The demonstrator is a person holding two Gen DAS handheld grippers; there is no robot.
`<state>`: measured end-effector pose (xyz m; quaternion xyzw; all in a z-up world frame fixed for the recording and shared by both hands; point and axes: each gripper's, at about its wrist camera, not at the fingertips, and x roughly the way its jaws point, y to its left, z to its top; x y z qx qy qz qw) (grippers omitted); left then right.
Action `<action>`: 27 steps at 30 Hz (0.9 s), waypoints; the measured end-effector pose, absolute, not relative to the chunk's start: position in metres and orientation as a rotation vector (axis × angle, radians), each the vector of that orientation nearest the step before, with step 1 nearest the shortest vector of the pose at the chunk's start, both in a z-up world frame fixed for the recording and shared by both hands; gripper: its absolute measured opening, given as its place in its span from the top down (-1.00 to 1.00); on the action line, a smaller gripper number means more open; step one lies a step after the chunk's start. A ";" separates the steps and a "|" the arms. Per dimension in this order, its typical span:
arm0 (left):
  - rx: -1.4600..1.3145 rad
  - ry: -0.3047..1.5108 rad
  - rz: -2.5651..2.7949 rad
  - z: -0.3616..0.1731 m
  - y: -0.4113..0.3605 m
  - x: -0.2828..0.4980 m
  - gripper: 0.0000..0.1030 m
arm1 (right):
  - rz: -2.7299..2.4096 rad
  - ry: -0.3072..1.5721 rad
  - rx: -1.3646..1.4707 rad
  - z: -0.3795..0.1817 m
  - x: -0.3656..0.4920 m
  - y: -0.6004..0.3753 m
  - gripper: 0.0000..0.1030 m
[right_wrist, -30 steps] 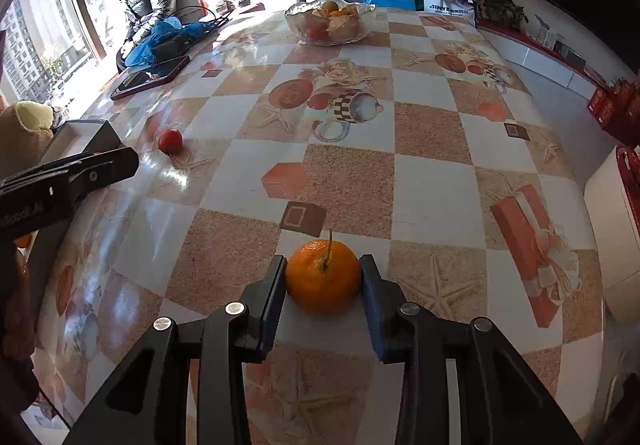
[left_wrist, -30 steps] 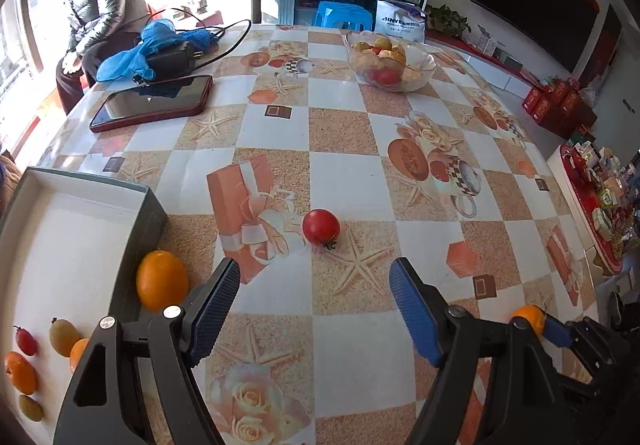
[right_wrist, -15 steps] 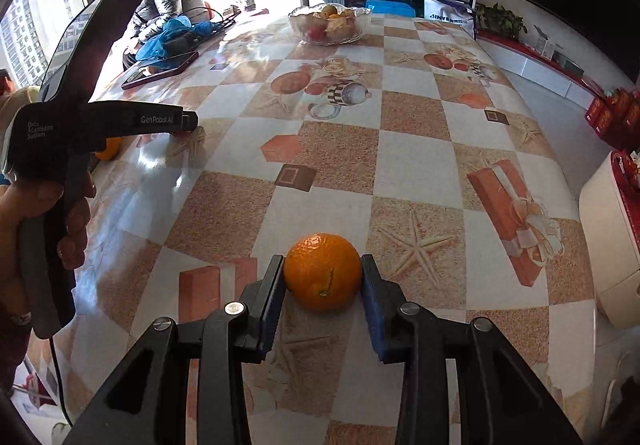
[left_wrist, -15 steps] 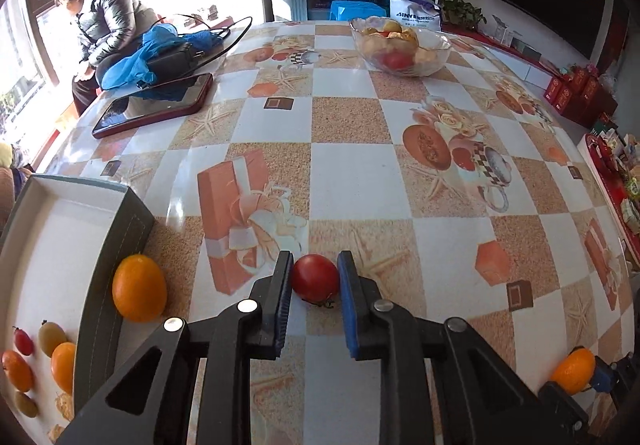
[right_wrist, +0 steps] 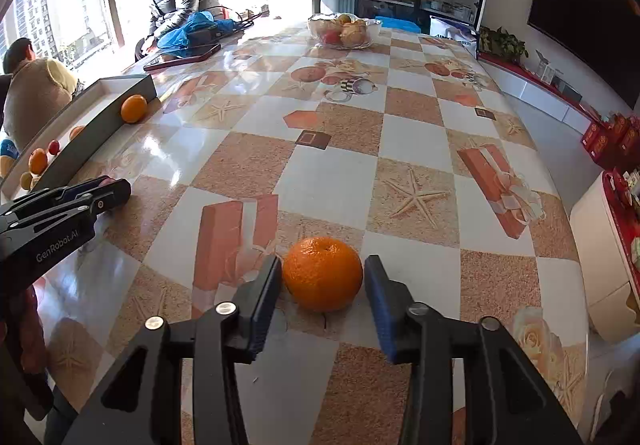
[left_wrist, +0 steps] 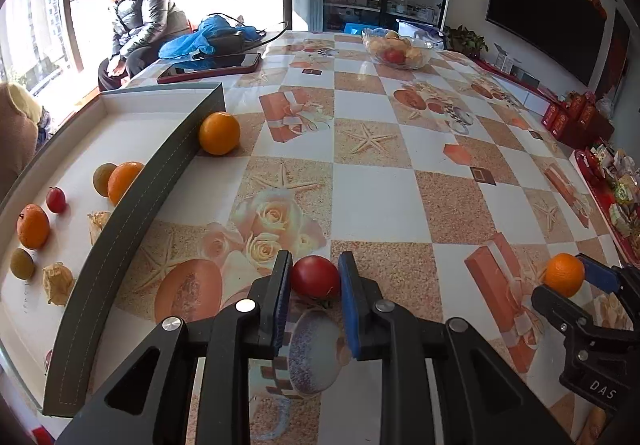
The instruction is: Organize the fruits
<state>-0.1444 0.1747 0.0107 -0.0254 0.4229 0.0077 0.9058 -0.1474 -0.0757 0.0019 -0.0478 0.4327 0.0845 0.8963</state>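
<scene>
My left gripper is shut on a small red fruit, held just above the table beside the grey-walled tray. Several small fruits lie on the tray's white floor. A loose orange rests against the tray's outer wall. My right gripper has its jaws opening. A second orange sits on the tablecloth between them, with a gap at the right pad. The left wrist view shows that orange at the far right. In the right wrist view the left gripper is at the left edge.
A glass bowl of fruit stands at the far end. A dark phone and a blue bag lie at the back left. One person sits by the window, another beside the tray. The table edge curves on the right.
The left gripper closed on the red fruit and carried it toward the near end beside the tray. The right gripper's jaws have parted from the orange, which now rests on the table.
</scene>
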 end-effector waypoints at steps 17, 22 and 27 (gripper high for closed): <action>-0.020 0.855 -0.017 0.008 0.166 -0.146 0.12 | 0.226 0.949 -0.121 -0.008 -0.132 -0.061 -1.00; -0.019 0.855 -0.022 0.008 0.165 -0.146 0.09 | 0.225 0.946 -0.116 -0.009 -0.133 -0.061 -1.00; -0.019 0.855 -0.022 0.008 0.166 -0.146 0.07 | 0.224 0.946 -0.116 -0.009 -0.134 -0.061 -1.00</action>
